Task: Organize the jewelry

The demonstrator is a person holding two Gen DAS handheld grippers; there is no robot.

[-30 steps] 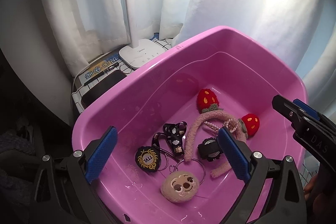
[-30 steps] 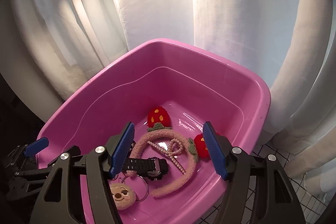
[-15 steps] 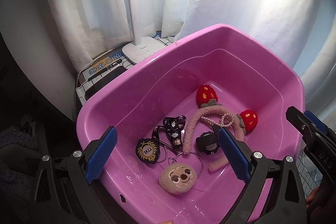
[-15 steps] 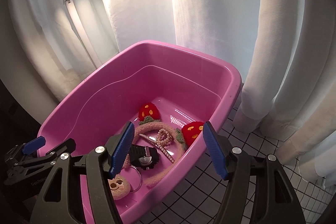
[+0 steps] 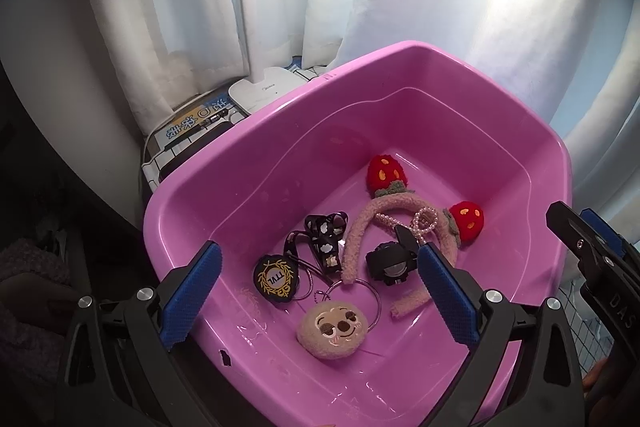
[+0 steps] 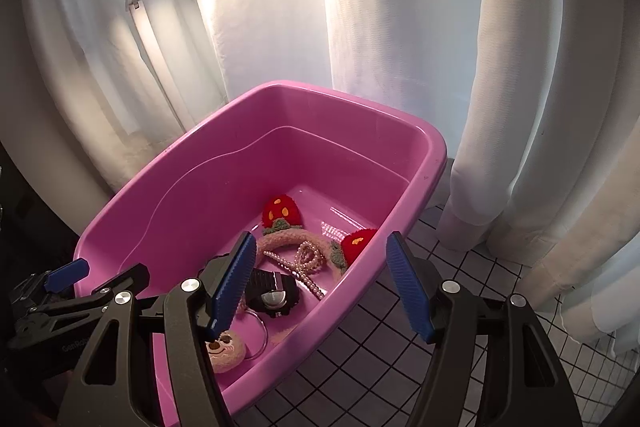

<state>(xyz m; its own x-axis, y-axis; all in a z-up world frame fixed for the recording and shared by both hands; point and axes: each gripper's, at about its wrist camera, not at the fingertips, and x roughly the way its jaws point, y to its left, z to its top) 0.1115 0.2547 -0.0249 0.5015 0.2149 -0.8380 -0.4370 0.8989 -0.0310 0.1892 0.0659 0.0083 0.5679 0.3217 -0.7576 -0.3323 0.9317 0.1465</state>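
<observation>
Pink tub [image 5: 240,163] holds fuzzy strawberry headband [image 5: 360,235], pearl strand [image 5: 424,223], black watch [image 5: 390,265], plush keyring [image 5: 334,331], lanyard [image 5: 324,239]; left gripper [image 5: 318,301] and right gripper [image 6: 320,283] hover above, both spread apart, empty

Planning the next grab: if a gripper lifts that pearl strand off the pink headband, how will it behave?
The pearl strand is probably floppy: it lies looped and draped over the fuzzy headband. The round beads look smooth, so it may slip. It could snag the fuzz.
</observation>
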